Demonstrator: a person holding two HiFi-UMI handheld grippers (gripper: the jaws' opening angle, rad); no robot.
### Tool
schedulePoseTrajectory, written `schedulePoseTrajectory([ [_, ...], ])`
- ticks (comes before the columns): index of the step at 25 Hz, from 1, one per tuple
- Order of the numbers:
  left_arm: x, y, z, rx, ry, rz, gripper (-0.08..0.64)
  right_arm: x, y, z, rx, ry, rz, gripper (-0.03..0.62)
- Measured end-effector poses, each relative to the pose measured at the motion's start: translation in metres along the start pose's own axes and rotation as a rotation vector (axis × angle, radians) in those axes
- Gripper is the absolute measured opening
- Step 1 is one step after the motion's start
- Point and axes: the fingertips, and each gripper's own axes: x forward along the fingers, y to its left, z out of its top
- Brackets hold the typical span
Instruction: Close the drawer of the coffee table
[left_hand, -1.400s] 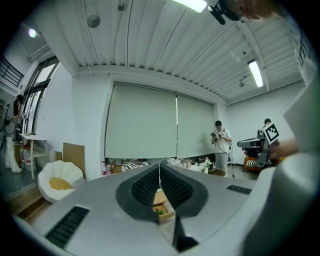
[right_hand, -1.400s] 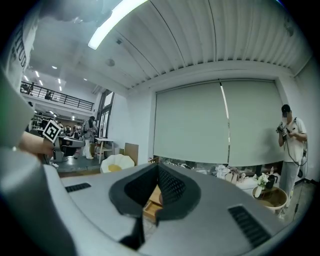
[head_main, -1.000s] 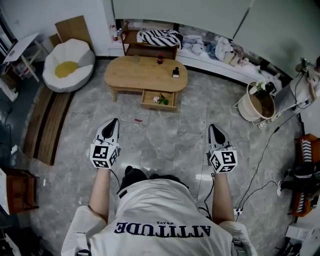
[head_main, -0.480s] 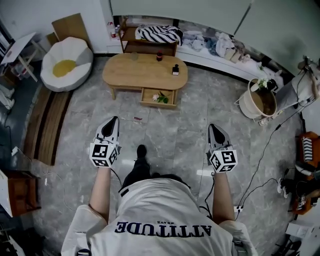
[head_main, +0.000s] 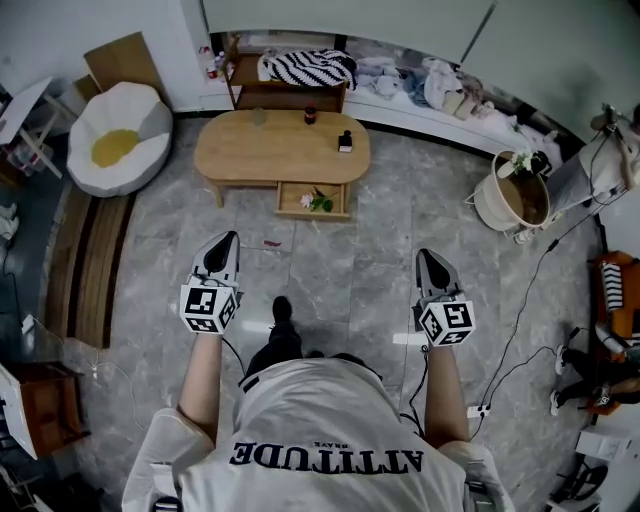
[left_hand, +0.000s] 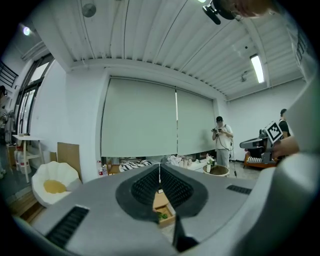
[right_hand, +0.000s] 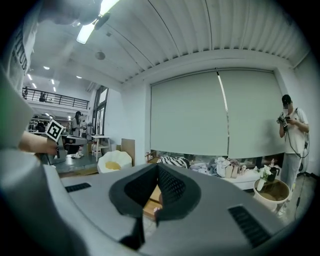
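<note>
Both my tools are empty. The left gripper (head_main: 227, 241) has its jaws pressed together with nothing between them, and the right gripper (head_main: 428, 255) is the same, pads meeting on air. I hold both out in front of me, side by side and well apart, over grey marbled floor tiles (head_main: 330, 265). Neither touches anything. The coffee table (head_main: 250, 155) sits far ahead, a bit left of centre, well apart from both tools. It has a light wood top, oval with rounded ends, on short legs. Its drawer (head_main: 296, 203) hangs out of the near side, under the right half of the top, pulled toward me and plainly open. It is the same pale wood as the table, a shallow box with a flat front. The inside is visible from above, holding a small sprig (head_main: 318, 201) with green leaves and a pale bloom near the right. On the tabletop are a dark bottle (head_main: 310, 115) at the far edge, a small dark box (head_main: 345, 142) to the right, and a clear glass (head_main: 260, 116) to the left. Left of the table is a white egg-shaped cushion seat (head_main: 112, 140) with a yellow centre. Behind it is a low shelf with a striped cloth (head_main: 300, 68). A round basket (head_main: 518, 205) with flowers stands at far right. The gripper views show a person (right_hand: 290, 135) standing by that basket.
</note>
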Motion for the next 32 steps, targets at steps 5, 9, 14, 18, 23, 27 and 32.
schedulePoseTrajectory([
  [5, 0.039, 0.030, 0.008, -0.001, -0.011, -0.037, 0.021, 0.039, 0.001, 0.012, 0.013, -0.014, -0.013, 0.017],
  [9, 0.070, 0.053, 0.015, 0.008, -0.010, -0.079, 0.021, 0.073, 0.004, 0.020, 0.025, -0.016, -0.022, 0.017],
  [14, 0.109, 0.071, 0.028, 0.085, -0.005, -0.180, 0.021, 0.114, 0.011, 0.032, 0.025, -0.009, -0.032, 0.017],
  [18, 0.131, 0.095, 0.030, 0.090, -0.006, -0.209, 0.021, 0.143, 0.023, 0.039, 0.031, -0.015, -0.028, 0.017],
  [23, 0.154, 0.127, 0.028, 0.074, -0.005, -0.222, 0.021, 0.172, 0.032, 0.043, 0.030, -0.013, -0.042, 0.017],
  [27, 0.167, 0.142, 0.027, 0.079, 0.001, -0.249, 0.021, 0.187, 0.036, 0.043, 0.031, 0.003, -0.061, 0.017],
  [32, 0.178, 0.156, 0.023, 0.069, 0.000, -0.270, 0.021, 0.201, 0.042, 0.042, 0.031, 0.022, -0.070, 0.017],
])
